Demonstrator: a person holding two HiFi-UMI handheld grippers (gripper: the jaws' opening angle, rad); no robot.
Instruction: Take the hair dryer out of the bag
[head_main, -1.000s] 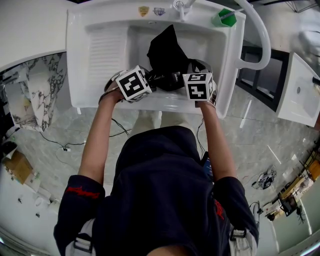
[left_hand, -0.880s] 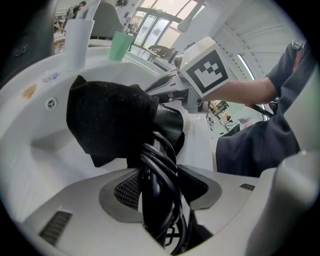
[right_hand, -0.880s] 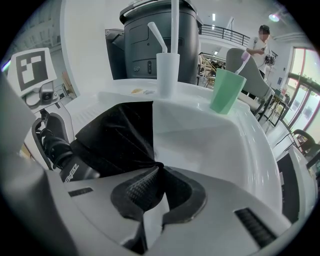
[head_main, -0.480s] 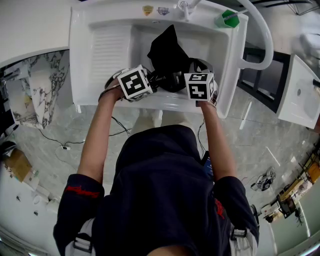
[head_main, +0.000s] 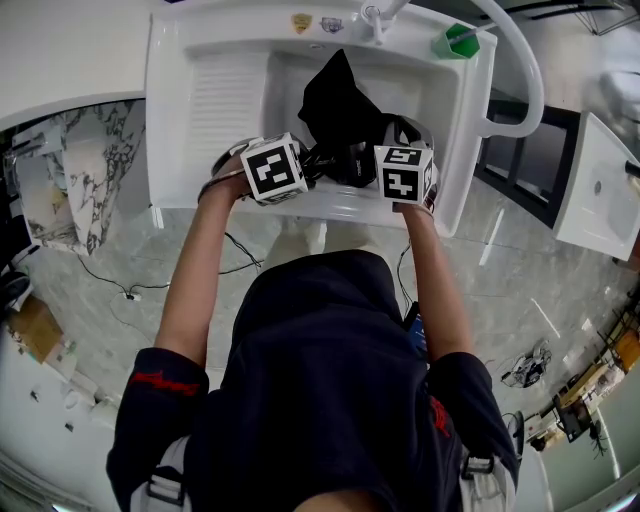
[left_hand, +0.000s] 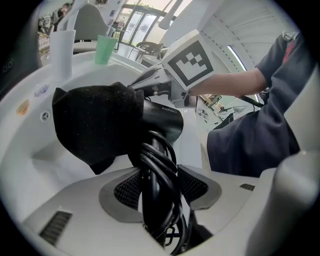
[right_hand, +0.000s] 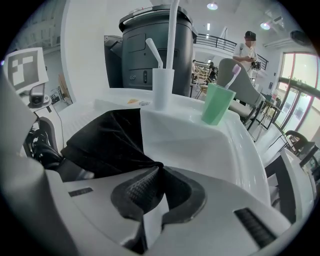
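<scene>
Two grippers are showing: left gripper (left_hand: 159, 186), right gripper (right_hand: 159, 192). Also showing one sink (head_main: 190, 110), one bag (head_main: 338, 100), one hair dryer (left_hand: 162, 124), two cups, green cup (right_hand: 216, 102) and white cup (right_hand: 162, 87), two toothbrushes, pink toothbrush (right_hand: 233, 74) and white toothbrush (right_hand: 153, 50), two stickers (head_main: 301, 22) (head_main: 331, 24), one faucet (head_main: 372, 12), one curved white pipe (head_main: 530, 70).

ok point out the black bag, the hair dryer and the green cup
black bag (left_hand: 95, 120): left gripper view, middle of its cloth side.
hair dryer (left_hand: 156, 160): left gripper view, on its handle, where the cord is wound.
green cup (right_hand: 217, 105): right gripper view, on its outer wall.
</scene>
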